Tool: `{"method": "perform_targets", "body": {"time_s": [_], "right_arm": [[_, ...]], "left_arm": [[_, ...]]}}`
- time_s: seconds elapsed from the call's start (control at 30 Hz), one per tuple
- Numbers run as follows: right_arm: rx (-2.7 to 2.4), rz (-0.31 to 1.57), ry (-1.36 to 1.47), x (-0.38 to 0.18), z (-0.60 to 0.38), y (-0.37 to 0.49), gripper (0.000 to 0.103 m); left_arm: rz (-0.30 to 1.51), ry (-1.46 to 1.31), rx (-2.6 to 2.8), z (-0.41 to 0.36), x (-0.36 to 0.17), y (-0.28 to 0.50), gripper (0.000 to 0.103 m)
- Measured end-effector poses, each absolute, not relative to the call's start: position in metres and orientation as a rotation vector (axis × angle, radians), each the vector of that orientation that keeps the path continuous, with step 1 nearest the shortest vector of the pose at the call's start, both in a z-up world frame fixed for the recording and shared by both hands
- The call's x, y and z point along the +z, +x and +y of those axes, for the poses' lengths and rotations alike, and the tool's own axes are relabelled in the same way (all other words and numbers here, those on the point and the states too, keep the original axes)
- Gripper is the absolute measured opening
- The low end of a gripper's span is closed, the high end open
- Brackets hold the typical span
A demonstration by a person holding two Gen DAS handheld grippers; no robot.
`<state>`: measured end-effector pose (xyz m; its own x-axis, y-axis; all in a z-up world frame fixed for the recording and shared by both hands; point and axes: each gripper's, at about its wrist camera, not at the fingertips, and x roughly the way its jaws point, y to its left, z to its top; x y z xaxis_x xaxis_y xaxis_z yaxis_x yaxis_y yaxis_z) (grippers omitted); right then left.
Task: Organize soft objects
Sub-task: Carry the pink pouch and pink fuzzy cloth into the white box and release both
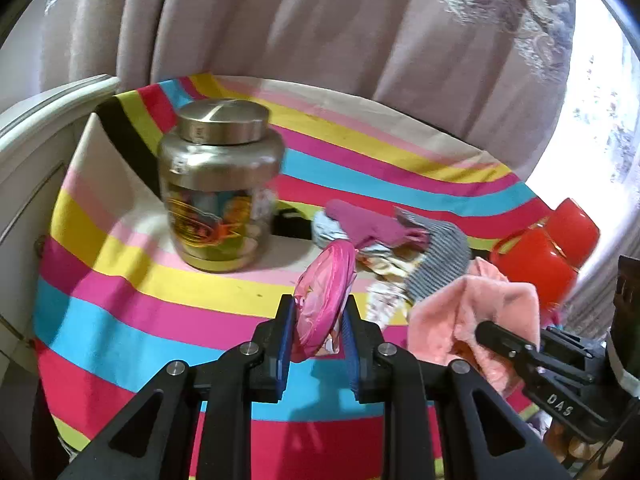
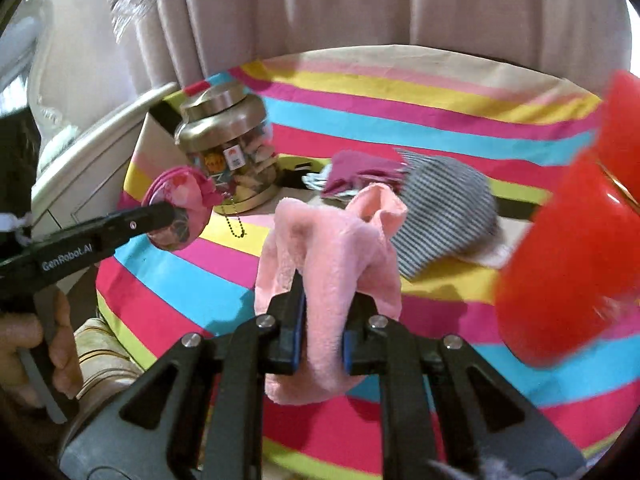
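Note:
My left gripper (image 1: 320,334) is shut on a round pink fabric pouch (image 1: 326,296) and holds it above the striped cloth; the pouch also shows in the right wrist view (image 2: 180,204) in the left gripper (image 2: 176,216). My right gripper (image 2: 324,320) is shut on a fluffy light pink cloth (image 2: 332,248), which also shows in the left wrist view (image 1: 476,312). A grey striped knit piece (image 2: 444,208), a magenta cloth (image 2: 360,172) and other small fabrics (image 1: 384,260) lie in a pile on the table.
A glass jar with a metal lid (image 1: 220,184) stands at the back left on the striped tablecloth (image 1: 120,320). A red plastic container (image 2: 576,264) is at the right. Curtains (image 1: 300,28) hang behind. White furniture (image 1: 32,152) stands at the left.

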<state>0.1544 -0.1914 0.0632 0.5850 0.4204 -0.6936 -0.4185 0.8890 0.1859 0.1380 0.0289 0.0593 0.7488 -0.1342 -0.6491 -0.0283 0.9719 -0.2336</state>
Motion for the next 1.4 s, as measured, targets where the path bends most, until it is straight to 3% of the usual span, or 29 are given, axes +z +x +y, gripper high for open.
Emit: {"method": "perform_targets", "body": {"time_s": [0.8, 1.4], "right_arm": [[0.055, 0.836, 0.109, 0.090, -0.422, 0.027, 0.017], [-0.241, 0.914, 0.175, 0.085, -0.550, -0.073, 0.017]], "left_arm": [[0.783, -0.172, -0.529, -0.144, 0.077, 0.076, 0.024], [0.994, -0.027, -1.029, -0.315, 0.058, 0.007, 0.024]]}}
